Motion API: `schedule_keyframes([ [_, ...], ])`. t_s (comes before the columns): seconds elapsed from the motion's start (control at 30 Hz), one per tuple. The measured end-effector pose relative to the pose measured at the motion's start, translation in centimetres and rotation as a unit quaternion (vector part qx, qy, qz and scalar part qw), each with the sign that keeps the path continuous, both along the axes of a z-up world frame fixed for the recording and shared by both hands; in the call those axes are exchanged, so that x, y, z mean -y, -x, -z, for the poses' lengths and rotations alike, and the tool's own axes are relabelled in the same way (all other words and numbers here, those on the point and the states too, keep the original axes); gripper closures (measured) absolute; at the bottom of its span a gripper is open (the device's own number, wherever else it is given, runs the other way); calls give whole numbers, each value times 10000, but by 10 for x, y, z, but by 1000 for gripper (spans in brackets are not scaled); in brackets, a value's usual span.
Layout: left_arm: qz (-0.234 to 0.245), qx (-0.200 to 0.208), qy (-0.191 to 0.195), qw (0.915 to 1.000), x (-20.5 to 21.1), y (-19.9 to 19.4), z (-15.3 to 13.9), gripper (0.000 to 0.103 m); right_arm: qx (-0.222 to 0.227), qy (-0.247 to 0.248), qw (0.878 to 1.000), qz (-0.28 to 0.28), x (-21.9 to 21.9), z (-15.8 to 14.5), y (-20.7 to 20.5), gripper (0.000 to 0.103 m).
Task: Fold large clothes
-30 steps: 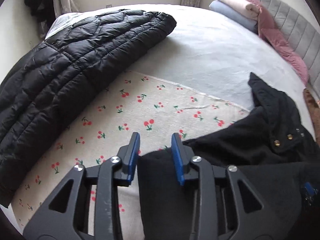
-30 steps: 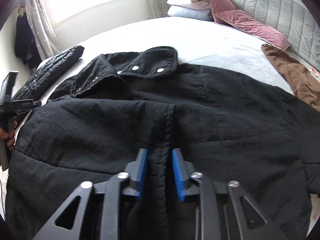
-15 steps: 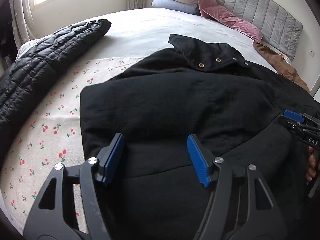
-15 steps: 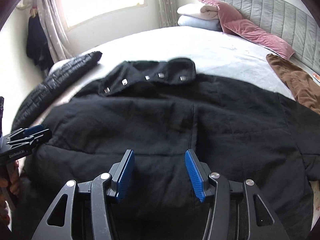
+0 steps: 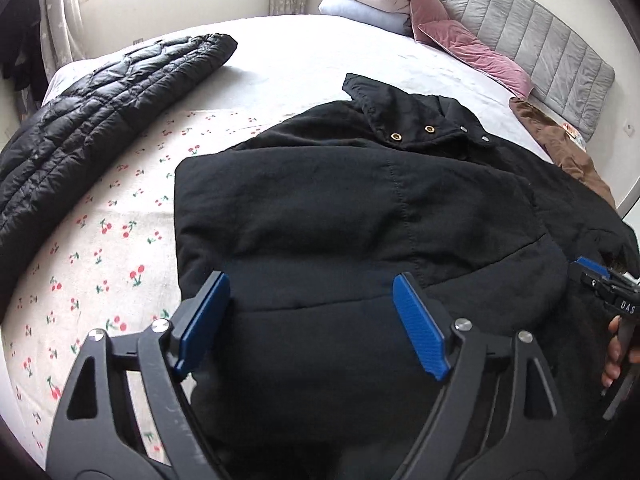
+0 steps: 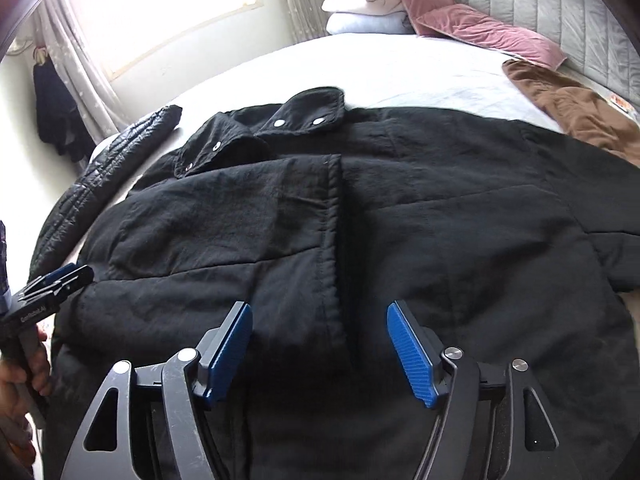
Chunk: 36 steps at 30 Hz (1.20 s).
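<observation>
A large black padded coat [image 5: 360,208] lies spread on the bed, collar with snaps [image 5: 412,132] at the far end. It also fills the right wrist view [image 6: 400,220], with its left front panel folded over toward the middle seam [image 6: 332,220]. My left gripper [image 5: 310,316] is open and empty above the coat's left part. My right gripper [image 6: 320,344] is open and empty above the coat's lower middle. The right gripper shows at the right edge of the left wrist view [image 5: 604,284], and the left gripper at the left edge of the right wrist view [image 6: 52,284].
A black quilted puffer jacket [image 5: 92,120] lies along the bed's left side on a cherry-print sheet [image 5: 100,240]. A brown garment [image 6: 580,108] lies at the right. Pink cushions [image 6: 480,28] and folded bedding [image 6: 368,8] sit by the grey headboard [image 5: 552,40].
Both grippers have opened and let go of the coat. The coat's left part now lies folded over onto the body, and both grippers have drawn back above it.
</observation>
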<state>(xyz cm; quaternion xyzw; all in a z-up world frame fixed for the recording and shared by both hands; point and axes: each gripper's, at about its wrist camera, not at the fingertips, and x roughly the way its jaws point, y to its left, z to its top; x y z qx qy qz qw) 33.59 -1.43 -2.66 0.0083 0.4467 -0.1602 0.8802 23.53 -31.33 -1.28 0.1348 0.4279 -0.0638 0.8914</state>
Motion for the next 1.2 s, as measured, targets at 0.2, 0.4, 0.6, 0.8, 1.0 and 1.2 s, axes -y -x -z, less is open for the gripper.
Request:
schedule_keyframes([
  [0.2, 7, -258, -233, 9994, 14, 32, -25, 18, 237, -251, 9981, 518, 48, -32, 48, 22],
  [0.4, 296, -335, -161, 9989, 28, 68, -53, 16, 382, -474, 9859, 1557, 130, -51, 97, 21],
  [0.6, 532, -236, -29, 9983, 38, 91, -75, 10, 446, -606, 9589, 2734, 215, -56, 146, 21],
  [0.8, 615, -208, -120, 9978, 49, 101, -82, 10, 528, -801, 9306, 3532, 276, -49, 181, 21],
  [1.0, 694, -295, -155, 9970, 57, 104, -79, 10, 656, -1095, 9029, 4104, 318, -38, 206, 21],
  [1.2, 751, -417, -162, 9962, 66, 105, -72, 10, 858, -1343, 8829, 4418, 341, -22, 216, 21],
])
